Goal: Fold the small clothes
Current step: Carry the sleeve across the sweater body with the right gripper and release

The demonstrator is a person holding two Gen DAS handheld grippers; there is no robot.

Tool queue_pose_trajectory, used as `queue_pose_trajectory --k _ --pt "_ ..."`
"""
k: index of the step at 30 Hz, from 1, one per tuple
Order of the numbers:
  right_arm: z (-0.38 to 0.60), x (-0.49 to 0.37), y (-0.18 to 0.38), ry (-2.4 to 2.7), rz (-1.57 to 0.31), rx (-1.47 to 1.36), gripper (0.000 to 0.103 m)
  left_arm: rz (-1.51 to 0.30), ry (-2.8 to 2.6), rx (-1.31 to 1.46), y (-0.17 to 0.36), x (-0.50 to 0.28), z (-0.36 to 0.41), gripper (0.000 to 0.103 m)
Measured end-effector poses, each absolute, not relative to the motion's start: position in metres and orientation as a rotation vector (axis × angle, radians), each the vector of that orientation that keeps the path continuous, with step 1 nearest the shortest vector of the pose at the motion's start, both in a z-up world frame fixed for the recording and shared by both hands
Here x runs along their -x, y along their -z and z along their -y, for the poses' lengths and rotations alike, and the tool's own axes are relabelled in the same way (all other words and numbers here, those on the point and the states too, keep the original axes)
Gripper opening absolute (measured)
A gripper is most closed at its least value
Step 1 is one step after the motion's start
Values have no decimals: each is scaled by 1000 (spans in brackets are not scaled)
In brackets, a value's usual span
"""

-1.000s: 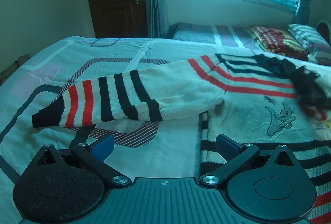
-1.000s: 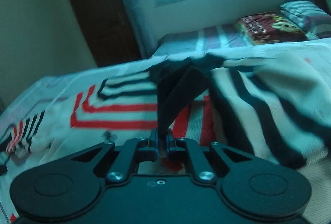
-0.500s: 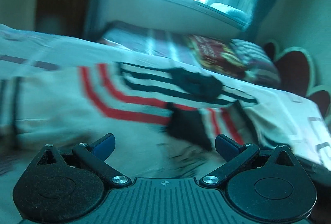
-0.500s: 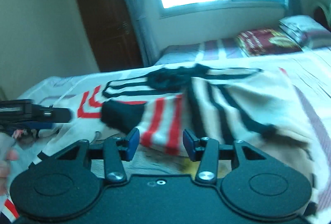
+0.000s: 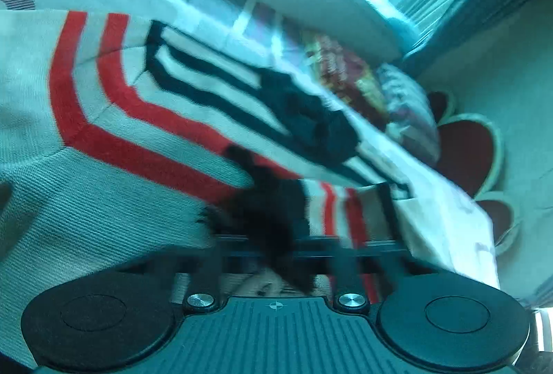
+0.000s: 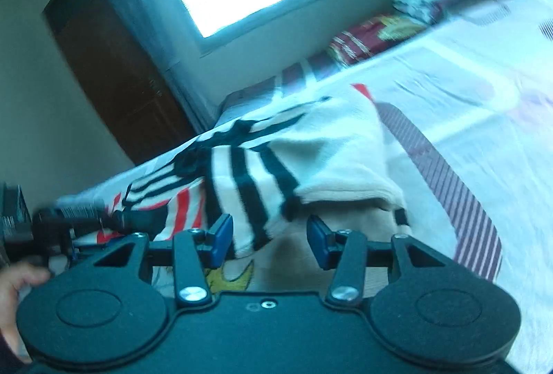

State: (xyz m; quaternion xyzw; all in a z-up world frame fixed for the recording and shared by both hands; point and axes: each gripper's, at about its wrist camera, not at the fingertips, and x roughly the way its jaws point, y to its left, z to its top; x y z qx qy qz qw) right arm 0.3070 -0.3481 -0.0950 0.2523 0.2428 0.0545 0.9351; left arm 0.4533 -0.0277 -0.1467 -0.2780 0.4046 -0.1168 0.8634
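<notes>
Our left tongs (image 5: 276, 256) have just closed on the sweater's (image 5: 103, 187) dark cuff (image 5: 273, 215) (blurred), nearer the folded sweater on the bed (image 6: 466, 90), while our right tongs (image 6: 269, 236) gape empty beside it.

Right of my right tongs (image 6: 268, 237) the bed sheet (image 6: 484, 104) lies flat and bare, open room to sweep across. Straight ahead of them the folded sweater (image 6: 328, 163) humps up; its striped sleeve (image 6: 249, 198) hangs down between the parted pads. To their left my left tongs (image 6: 114, 218) and my hand (image 6: 13, 284) crowd the way. Ahead of my left tongs (image 5: 276, 249), sweater covers nearly everything; pillows (image 5: 408, 111) and a headboard (image 5: 466, 156) close off the far right.
</notes>
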Motion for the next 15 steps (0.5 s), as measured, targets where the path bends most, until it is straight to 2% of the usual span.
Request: queue_pose_trajectory --k 2,4,8,11,12,13,15 --pt "364 -310 100 -122 -495 -645 50 -823 252 567 143 -451 27 5" --pt "384 -313 110 -128 -487 -823 57 -802 249 519 138 -447 29 5" --pt "406 -314 122 -79 -465 -978 54 -771 217 508 132 -439 18 5" --pt "410 -315 125 -59 -469 -981 45 -783 202 496 135 -440 12 5" --pt "410 -316 128 -43 -479 -969 31 -796 196 487 137 -441 13 5" --pt "410 -317 130 -6 -503 -934 6 -805 186 484 138 -437 5 5" --pt "413 -316 136 14 -515 -919 6 -793 170 486 141 -432 4 5"
